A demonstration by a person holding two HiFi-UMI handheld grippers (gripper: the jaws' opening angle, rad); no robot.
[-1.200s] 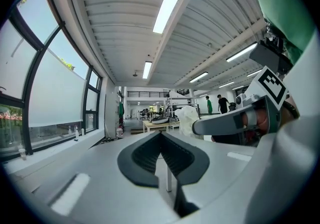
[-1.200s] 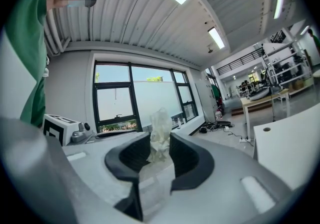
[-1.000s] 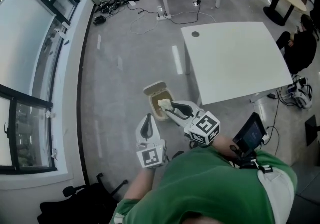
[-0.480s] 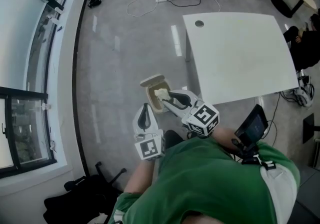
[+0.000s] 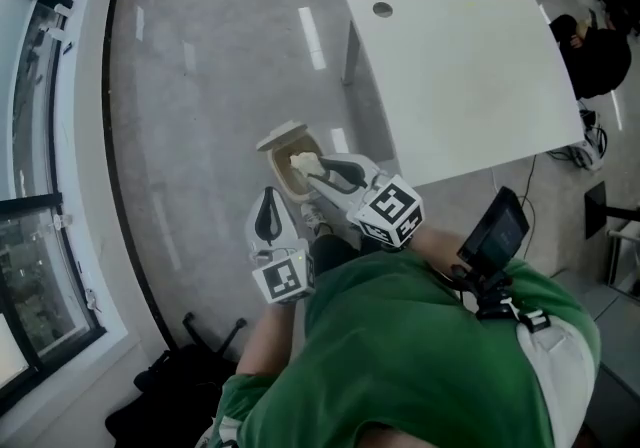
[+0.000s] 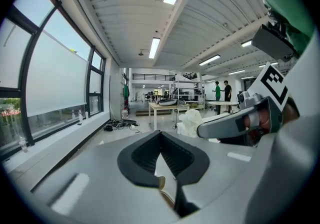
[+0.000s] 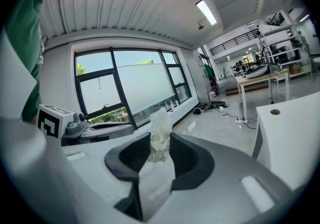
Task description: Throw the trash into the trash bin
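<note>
- My left gripper (image 6: 161,140) sits closest to me, its jaws together with nothing between them. It has no part in this step, so I hold it off to the side of the bin, clear of the drop path.
- Just ahead of it, my right gripper (image 7: 160,144) has its jaws clamped on the crumpled tissue (image 7: 160,135). The wad sticks up above the pads, and a looser tail hangs down between them.
- In the head view the tissue (image 5: 303,163) lies over the mouth of the small beige trash bin (image 5: 283,143), whose lid is tipped open at the far side. How high the wad hangs above the rim I cannot tell.
- To do this well, I judge I should centre the wad over the opening rather than its near edge and bring the jaw tips low toward the rim. Then I open the jaws wide in one clean move.
- Tissue is light and may cling to a pad or drift, so a short pause and perhaps a small shake over the opening would help before I pull back.
- Beyond the bin stands the white table (image 5: 460,76). I keep the right gripper clear of its near corner.
</note>
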